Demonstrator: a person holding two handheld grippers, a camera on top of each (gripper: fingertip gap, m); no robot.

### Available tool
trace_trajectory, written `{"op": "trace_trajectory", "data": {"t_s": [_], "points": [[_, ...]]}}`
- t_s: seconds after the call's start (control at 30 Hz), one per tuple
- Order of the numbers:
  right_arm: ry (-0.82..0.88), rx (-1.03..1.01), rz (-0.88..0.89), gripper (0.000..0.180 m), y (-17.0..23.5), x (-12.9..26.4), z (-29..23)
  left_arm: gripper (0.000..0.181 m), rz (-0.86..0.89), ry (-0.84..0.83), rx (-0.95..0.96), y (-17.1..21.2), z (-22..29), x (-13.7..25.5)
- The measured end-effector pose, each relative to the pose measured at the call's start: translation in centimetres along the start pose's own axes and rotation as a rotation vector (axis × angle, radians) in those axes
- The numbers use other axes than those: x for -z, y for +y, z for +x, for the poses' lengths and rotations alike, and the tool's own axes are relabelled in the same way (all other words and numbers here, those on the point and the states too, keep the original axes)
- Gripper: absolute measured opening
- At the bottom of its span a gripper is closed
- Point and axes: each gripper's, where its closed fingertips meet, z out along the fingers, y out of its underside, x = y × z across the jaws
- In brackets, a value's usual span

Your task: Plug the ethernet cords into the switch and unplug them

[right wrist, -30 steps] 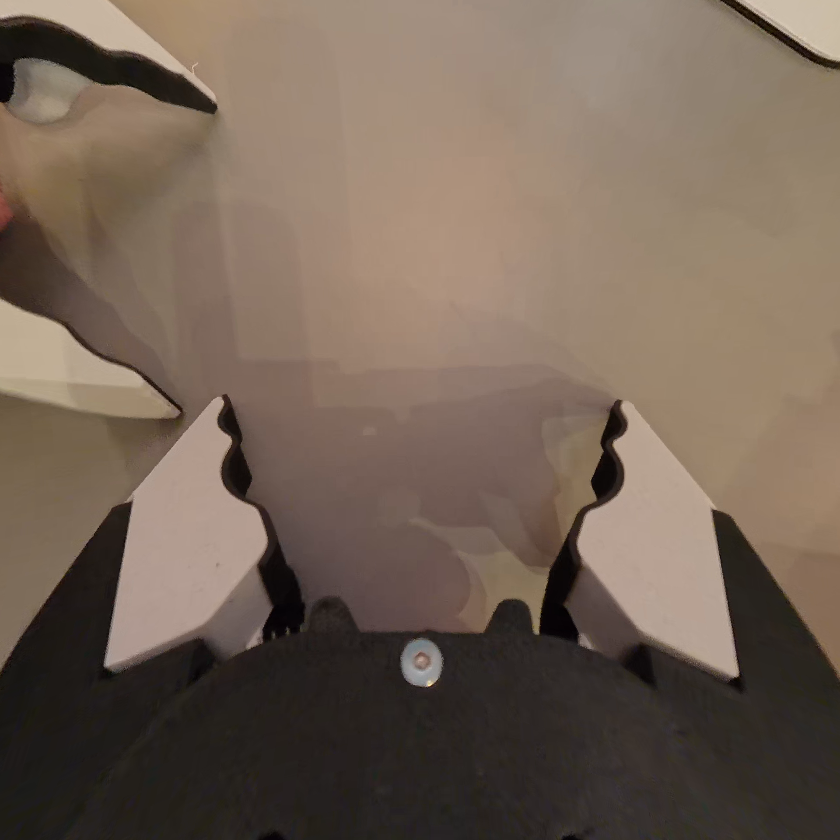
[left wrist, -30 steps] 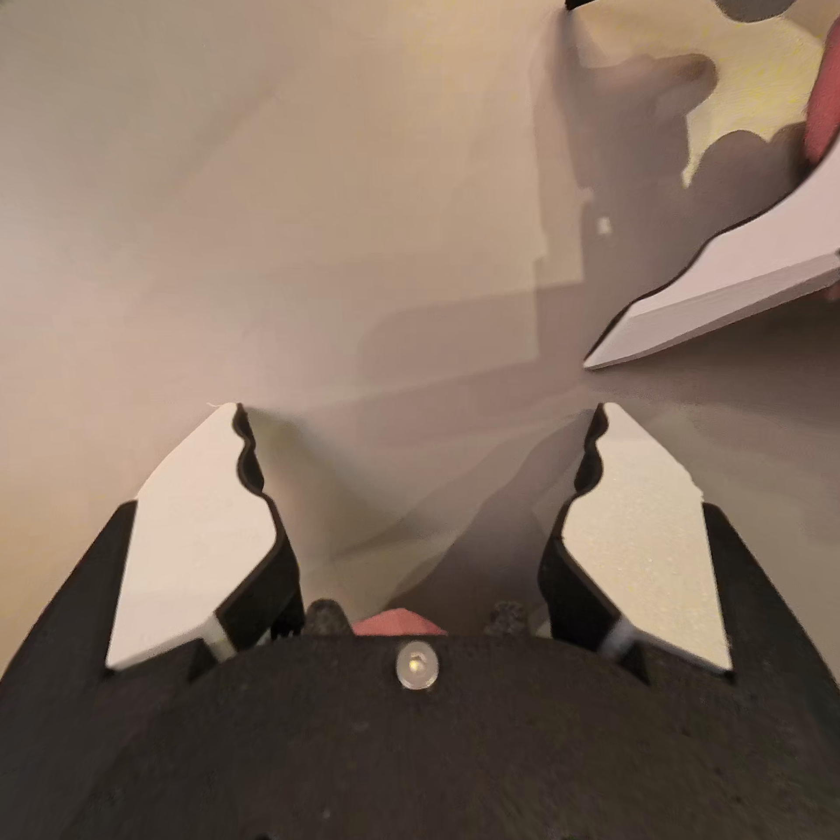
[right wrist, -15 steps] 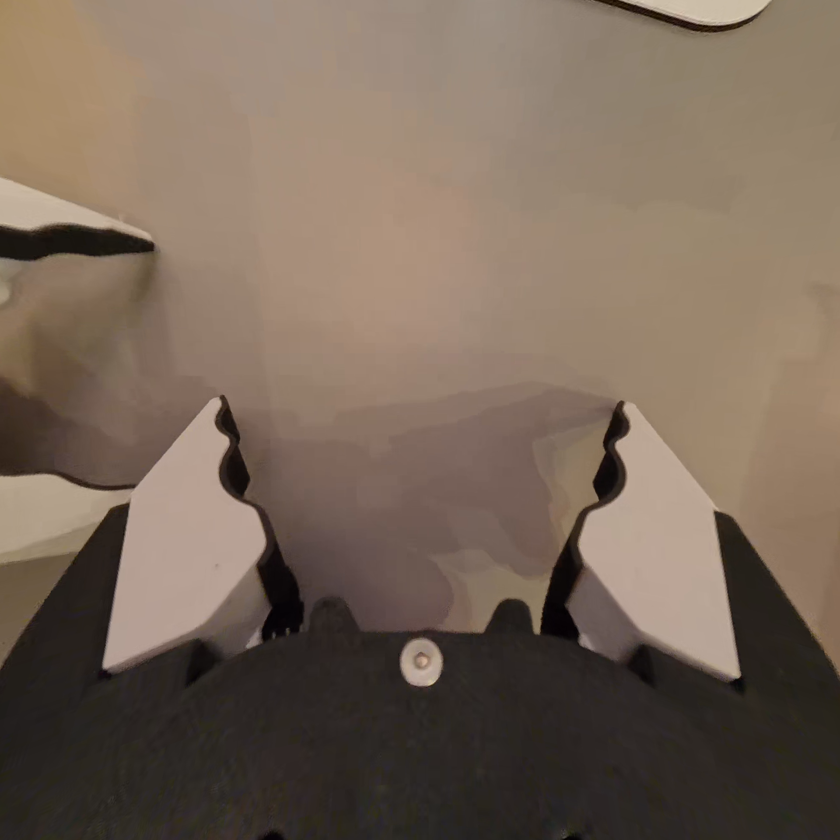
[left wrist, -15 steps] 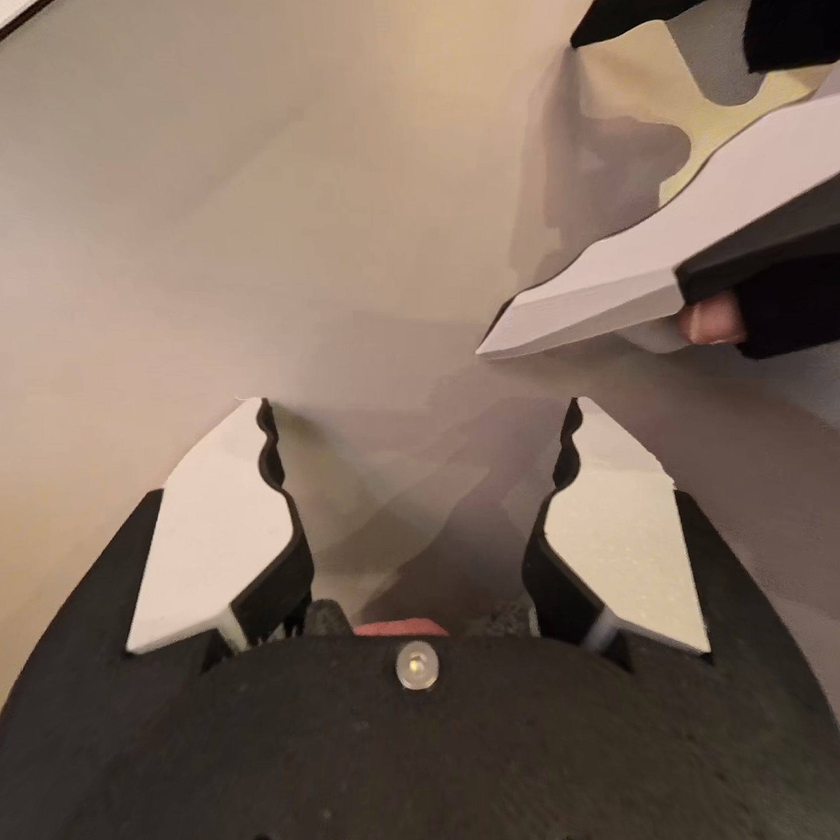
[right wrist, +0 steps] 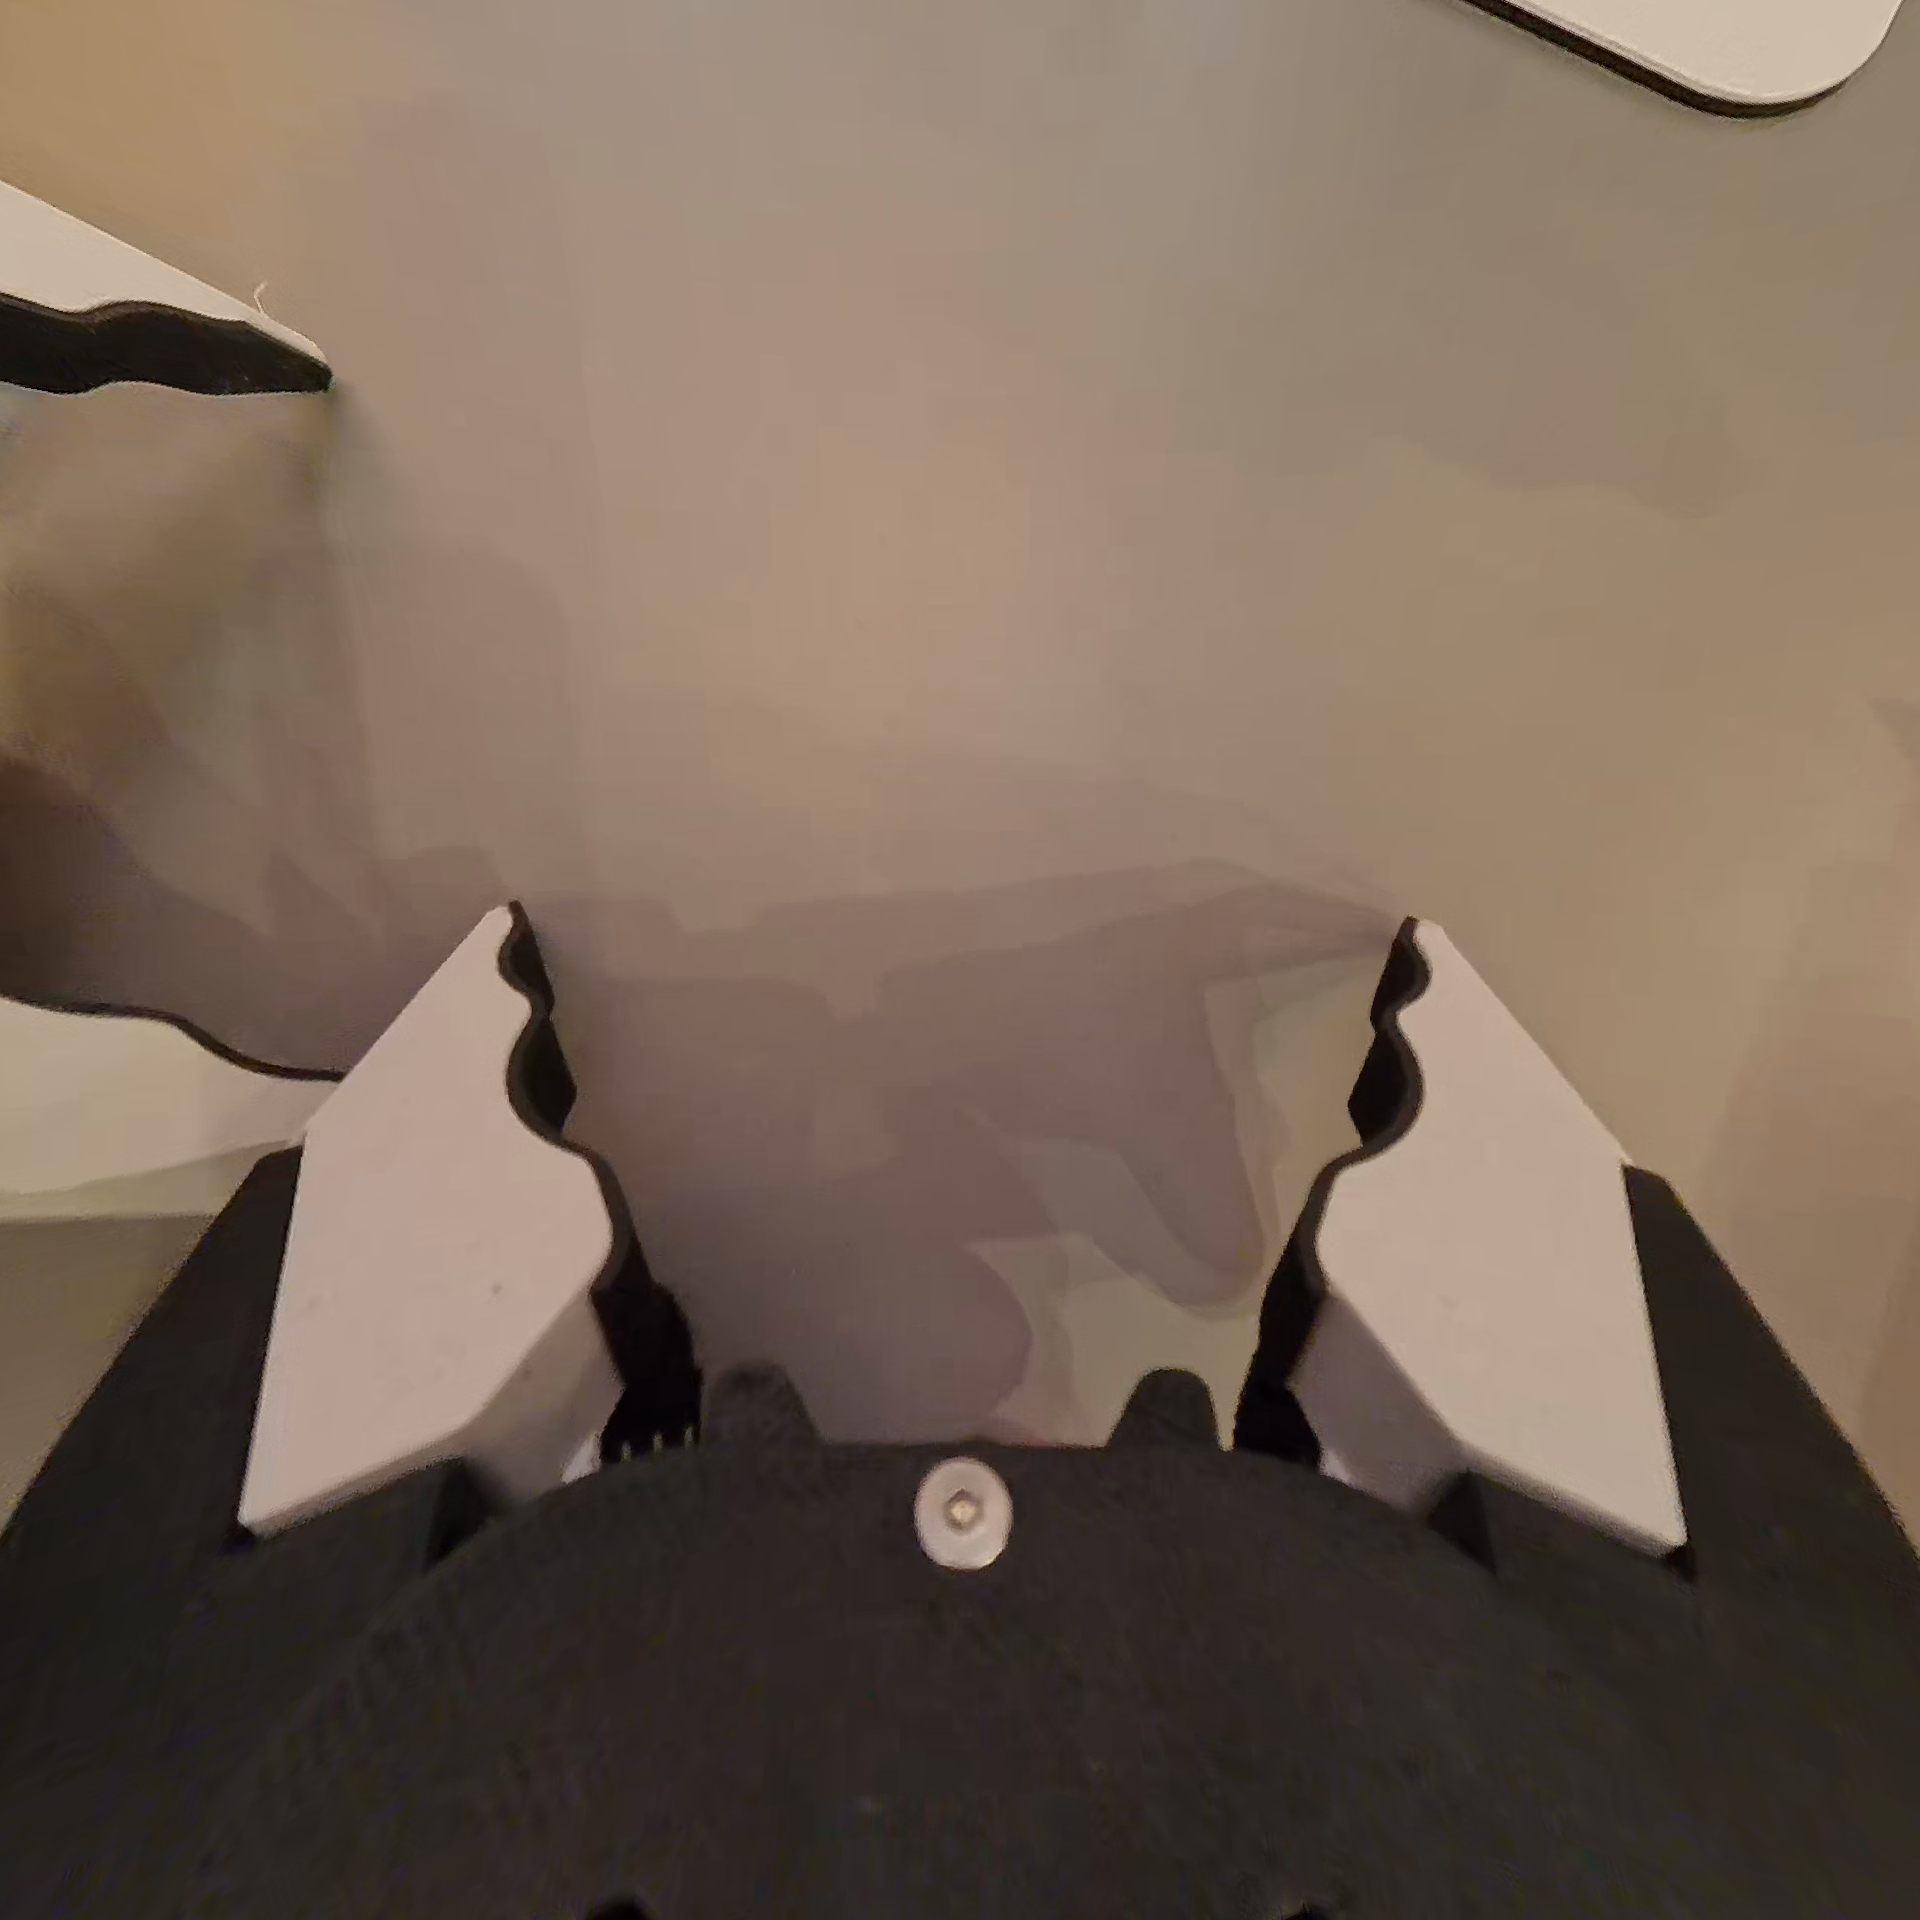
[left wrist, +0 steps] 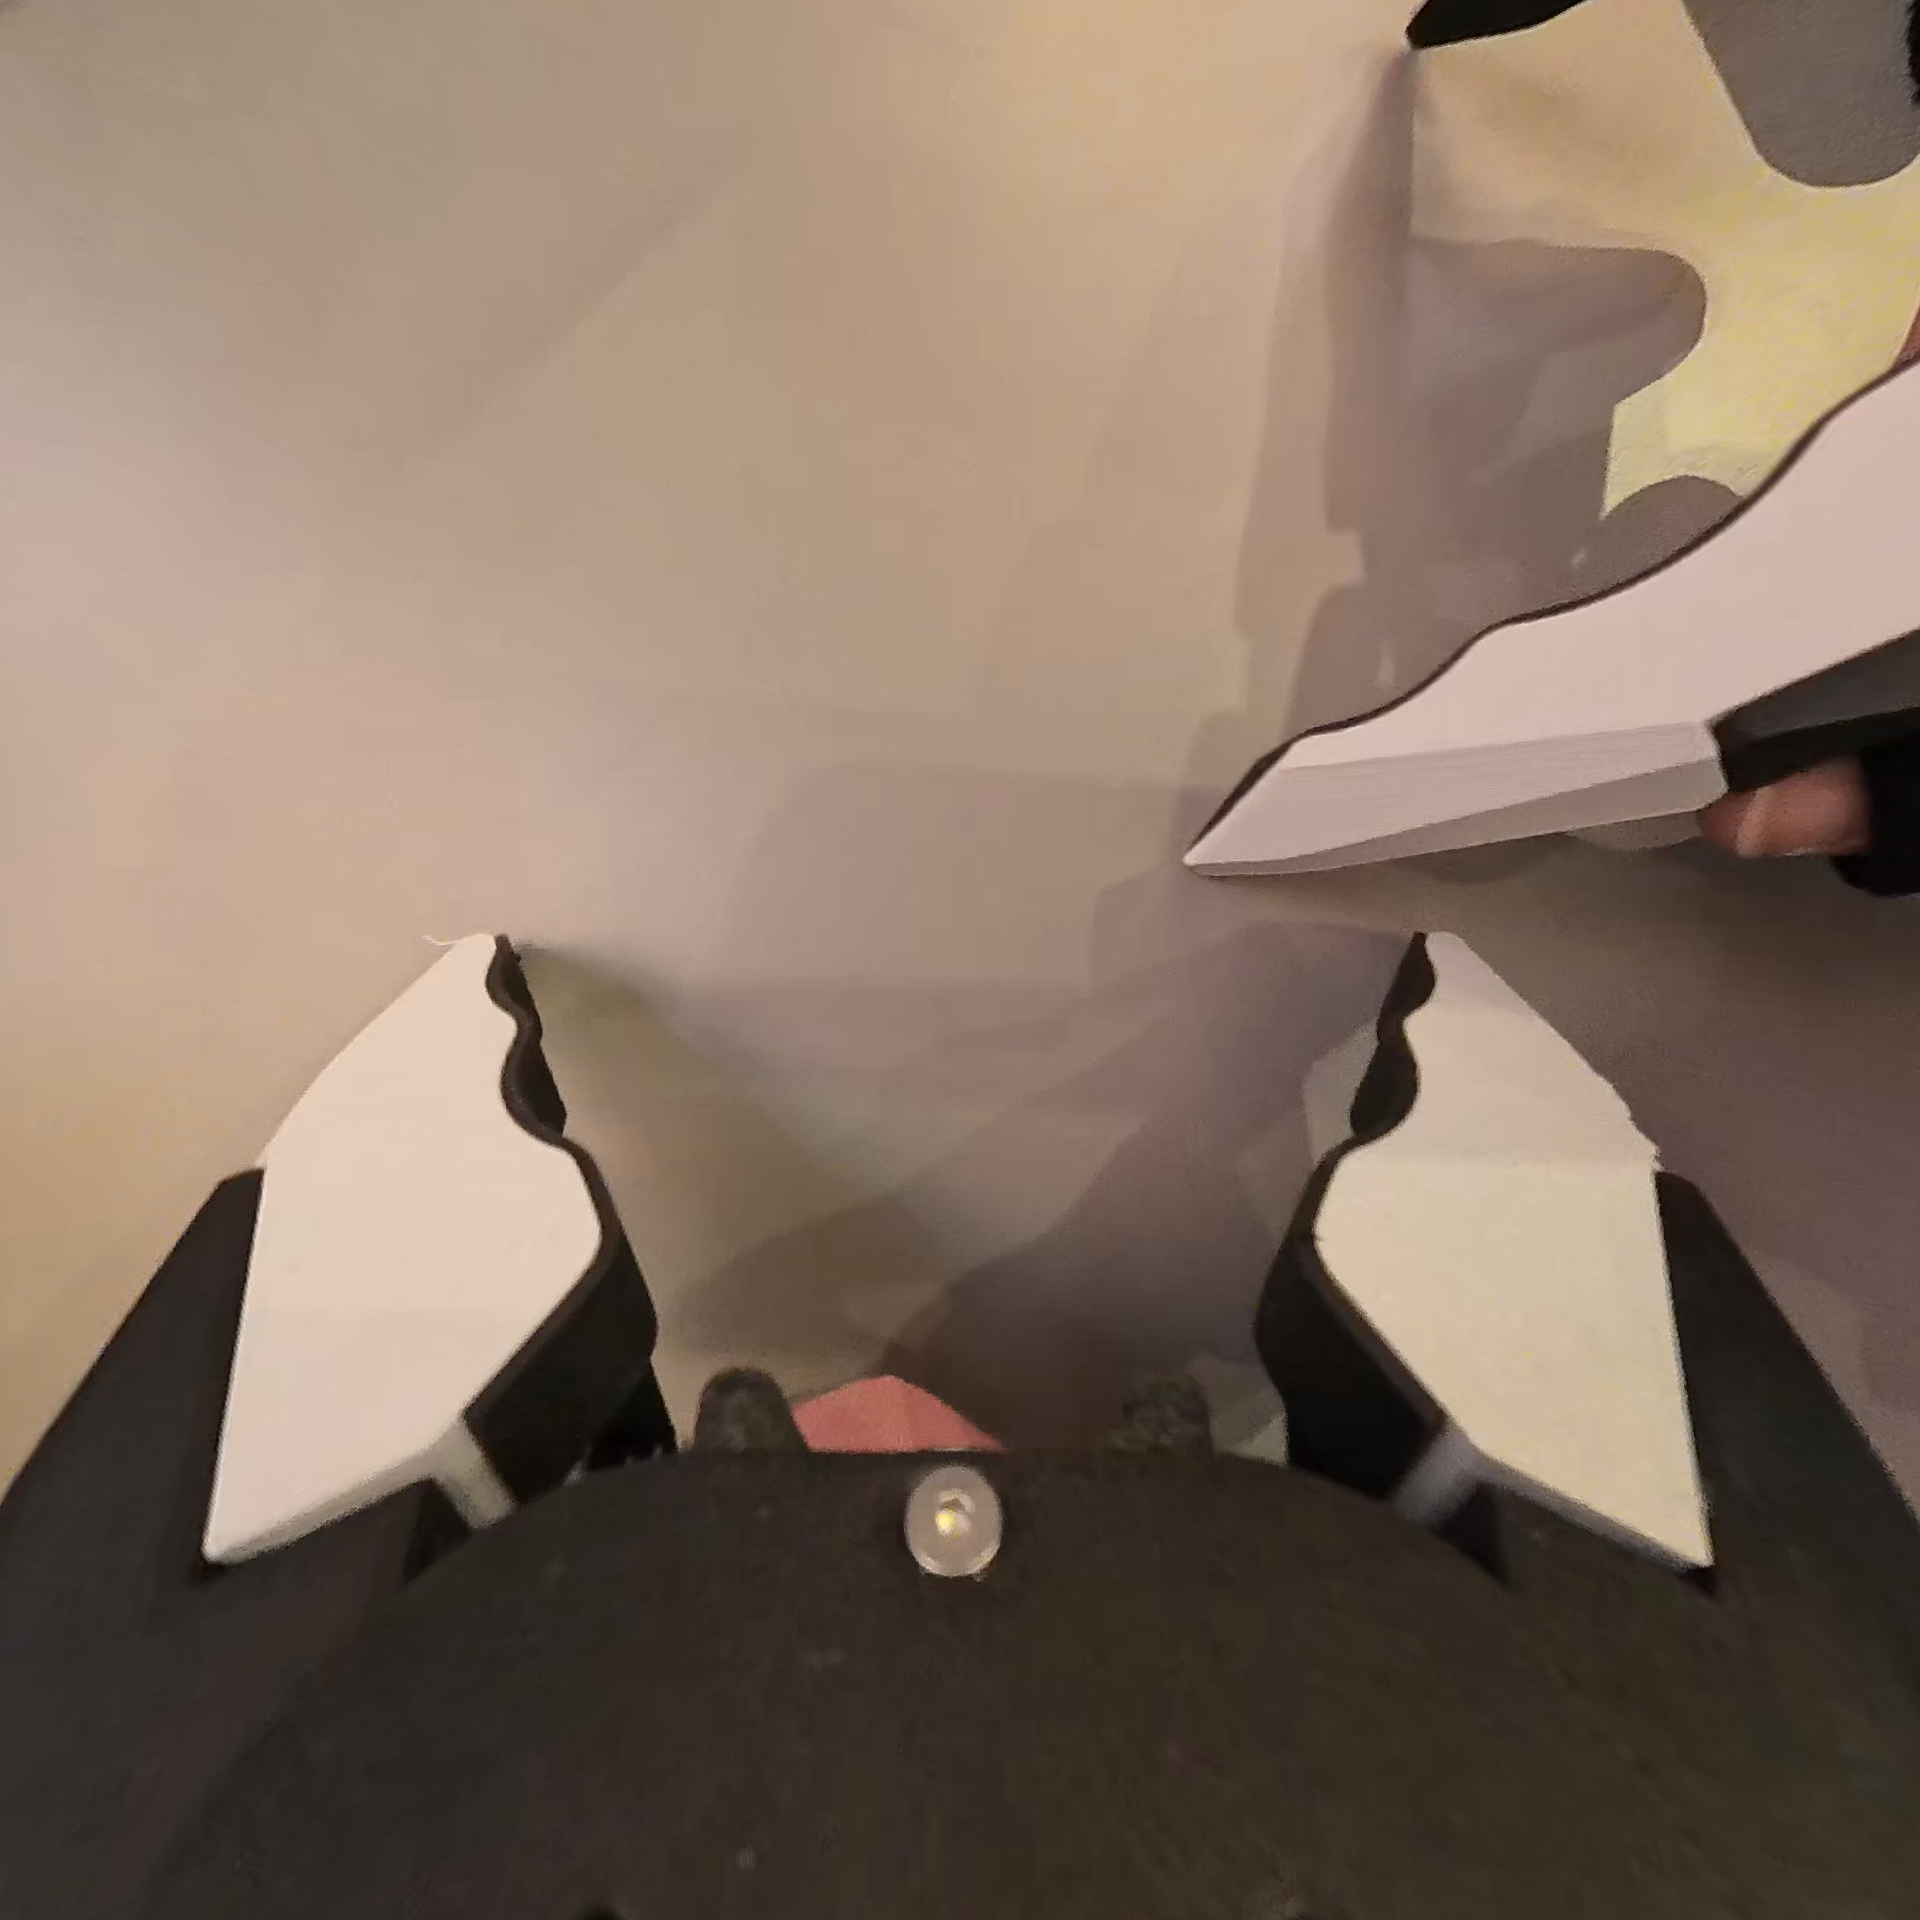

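While both hover over the table (right wrist: 1039, 520), left gripper (left wrist: 956, 940) and right gripper (right wrist: 956, 920) spread their fingers wide, empty.

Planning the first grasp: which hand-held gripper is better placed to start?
Right, tentatively. The left hand-held gripper and right hand-held gripper are both open, empty, over the table; no cord shows. Only the right's view has a white rounded-corner object ahead.

smooth matt table (right wrist: 1039, 468); tool (left wrist: 961, 945) fingers (left wrist: 416, 1226) matt white plastic.
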Motion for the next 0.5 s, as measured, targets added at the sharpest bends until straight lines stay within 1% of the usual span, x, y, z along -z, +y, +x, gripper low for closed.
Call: {"op": "trace_trajectory", "data": {"t_s": [0.17, 0.3, 0.5], "points": [[-0.016, 0.021, 0.004, 0.152, -0.2, -0.1, -0.1, 0.145, 0.047, 0.005, 0.027, -0.4, -0.4, 0.6], [-0.025, 0.031, 0.023, 0.150, -0.5, 0.0, -0.1, 0.141, 0.042, -0.005, 0.018, 0.2, -1.2, 1.0], [-0.029, 0.044, 0.008, 0.151, -0.6, -0.3, -0.2, 0.146, 0.030, -0.016, 0.035, 0.7, -2.4, 1.2]]}}
